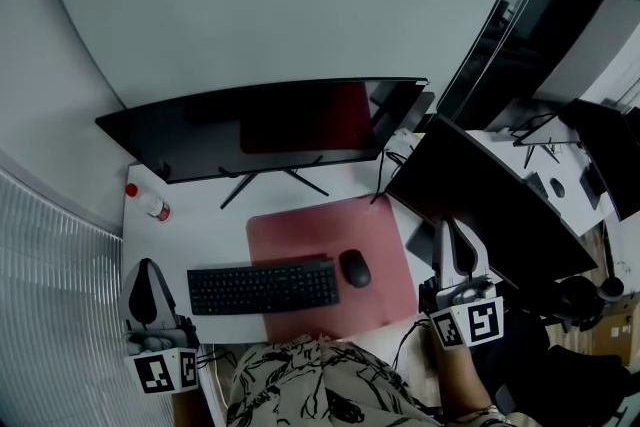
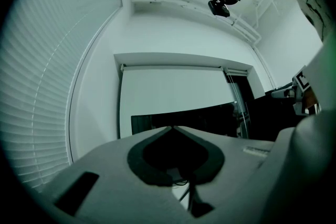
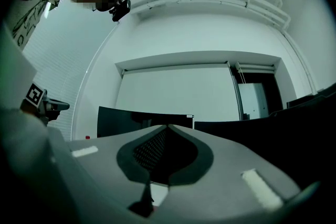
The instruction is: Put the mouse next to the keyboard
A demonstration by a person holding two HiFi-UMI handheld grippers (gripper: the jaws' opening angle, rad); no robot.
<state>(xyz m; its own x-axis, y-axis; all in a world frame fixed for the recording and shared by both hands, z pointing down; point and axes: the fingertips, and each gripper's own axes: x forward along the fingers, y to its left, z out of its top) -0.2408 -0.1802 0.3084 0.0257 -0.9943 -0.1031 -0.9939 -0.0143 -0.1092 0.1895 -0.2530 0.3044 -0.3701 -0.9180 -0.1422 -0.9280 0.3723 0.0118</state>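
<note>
A black mouse lies on the red desk mat, just right of the black keyboard, with a small gap between them. My left gripper is held upright off the desk's left front corner, shut and empty. My right gripper is upright at the desk's right front, also shut with nothing in it. In the left gripper view the jaw tips meet; in the right gripper view the jaw tips meet too. Both point at the wall and monitor, away from the mouse.
A wide curved monitor stands at the back of the white desk. A small bottle with a red cap lies at the left. A second dark monitor stands to the right. The person's patterned shirt fills the bottom.
</note>
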